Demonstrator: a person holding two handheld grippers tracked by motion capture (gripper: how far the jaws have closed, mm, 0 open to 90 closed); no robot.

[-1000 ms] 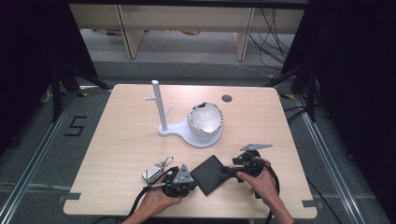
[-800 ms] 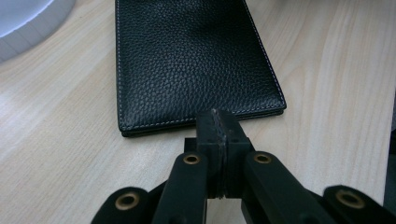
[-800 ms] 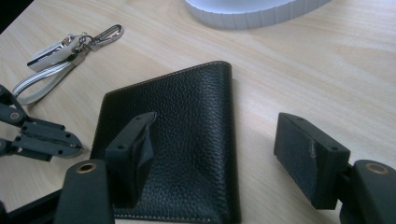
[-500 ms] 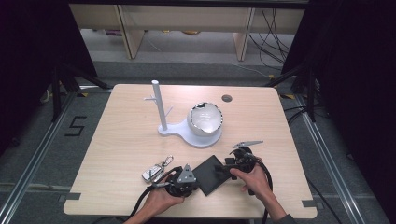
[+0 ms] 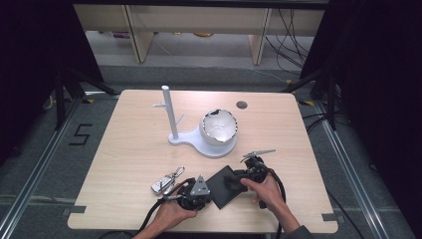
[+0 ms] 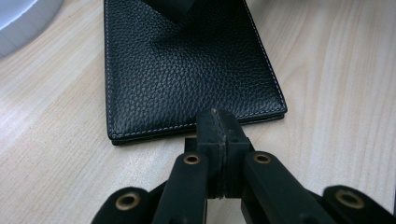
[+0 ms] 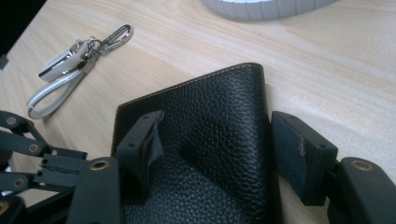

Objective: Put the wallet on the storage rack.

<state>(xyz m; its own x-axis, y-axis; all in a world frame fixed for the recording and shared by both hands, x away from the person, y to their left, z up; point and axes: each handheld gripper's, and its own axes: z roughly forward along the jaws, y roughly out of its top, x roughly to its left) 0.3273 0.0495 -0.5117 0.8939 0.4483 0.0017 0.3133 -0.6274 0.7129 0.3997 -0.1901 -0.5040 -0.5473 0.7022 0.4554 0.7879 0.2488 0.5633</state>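
both hands have drawn in toward the tabletop's near edge. the right gripper (image 5: 242,177) has moved left over the black wallet (image 5: 225,185), jaws now straddling it; the left gripper (image 5: 205,189) has slid right, jaws together at its near edge.

Light wood table (image 5: 124,149) on grey floor (image 5: 45,164). Black curtains (image 5: 30,59) left and right. Far: pale shelving legs (image 5: 133,30), loose cables (image 5: 288,25). "5" floor marking (image 5: 81,134) left.
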